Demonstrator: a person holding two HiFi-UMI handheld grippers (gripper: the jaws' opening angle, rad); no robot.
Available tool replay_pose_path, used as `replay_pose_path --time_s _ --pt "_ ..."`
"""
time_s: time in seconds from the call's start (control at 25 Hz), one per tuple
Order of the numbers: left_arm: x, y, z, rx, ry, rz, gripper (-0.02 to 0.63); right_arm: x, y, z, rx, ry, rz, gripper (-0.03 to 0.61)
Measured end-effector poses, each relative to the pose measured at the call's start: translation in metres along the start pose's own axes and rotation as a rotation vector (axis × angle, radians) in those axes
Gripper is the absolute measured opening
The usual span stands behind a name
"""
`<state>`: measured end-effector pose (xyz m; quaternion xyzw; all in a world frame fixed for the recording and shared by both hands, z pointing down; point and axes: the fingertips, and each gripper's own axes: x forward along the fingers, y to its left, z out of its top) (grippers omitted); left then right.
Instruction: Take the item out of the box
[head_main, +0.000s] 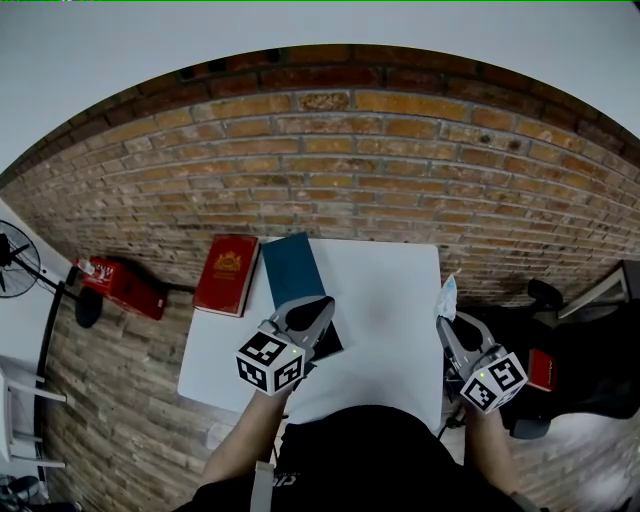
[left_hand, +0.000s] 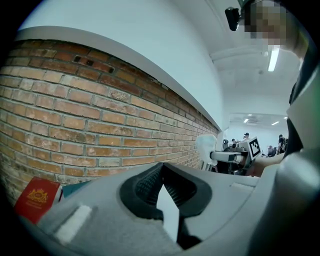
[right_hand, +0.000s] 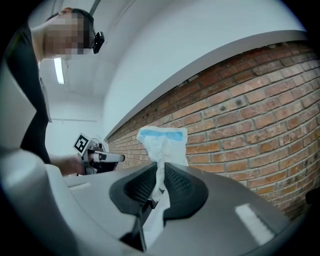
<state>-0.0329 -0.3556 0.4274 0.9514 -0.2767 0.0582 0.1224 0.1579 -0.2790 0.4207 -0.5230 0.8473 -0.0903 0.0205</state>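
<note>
A flat teal box lies at the white table's back left, with a dark piece in front of it. My left gripper hovers over that dark piece; its pads meet at the tips with nothing between them. My right gripper is at the table's right edge, shut on a crumpled white packet with a blue stripe. The packet sticks up from between the pads, against the brick wall.
A red book lies at the table's left edge, next to the teal box. A red case and a fan stand on the floor at left. A black chair is at right. A brick wall runs behind the table.
</note>
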Motion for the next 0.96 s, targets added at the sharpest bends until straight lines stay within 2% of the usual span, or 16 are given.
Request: replay_pose_path --time_s 0.2,0.96 --pt "0.000 0.002 0.000 -0.005 -0.007 0.000 0.006 0.004 0.008 -0.004 -0.022 0.021 0.025 0.044" --pt "-0.003 0.000 -0.005 -0.021 -0.006 -0.002 0.006 0.004 0.010 -0.014 0.013 0.052 0.030 0.044"
